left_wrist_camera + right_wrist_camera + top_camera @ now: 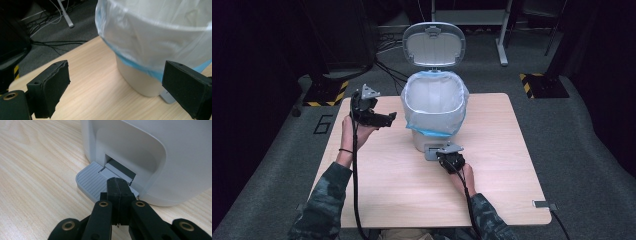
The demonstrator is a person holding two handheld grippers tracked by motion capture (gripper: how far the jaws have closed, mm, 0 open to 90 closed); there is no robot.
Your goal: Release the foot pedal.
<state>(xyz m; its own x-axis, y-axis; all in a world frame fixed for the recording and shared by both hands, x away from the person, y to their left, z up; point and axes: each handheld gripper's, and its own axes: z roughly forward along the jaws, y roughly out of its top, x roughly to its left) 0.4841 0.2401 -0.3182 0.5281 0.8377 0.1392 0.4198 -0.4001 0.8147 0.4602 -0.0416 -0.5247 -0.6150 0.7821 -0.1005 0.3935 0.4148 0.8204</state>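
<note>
on the pedal [91, 180] my shut right gripper [119, 185] presses, holding nothing. if it slips, the lid [434, 44] drops. my left gripper [120, 87] is wide open, empty, near the bag [160, 32].

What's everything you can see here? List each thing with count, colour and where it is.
pedal bin: one, white, middle of the table, far half
lid: one, white, raised open behind the bin
liner bag: one, clear with blue edge, folded over the bin's rim
pedal: one, grey, at the bin's foot
table: one, light wood
left gripper: one, black, open, left of the bin
right gripper: one, black, shut, tips on the pedal
</note>
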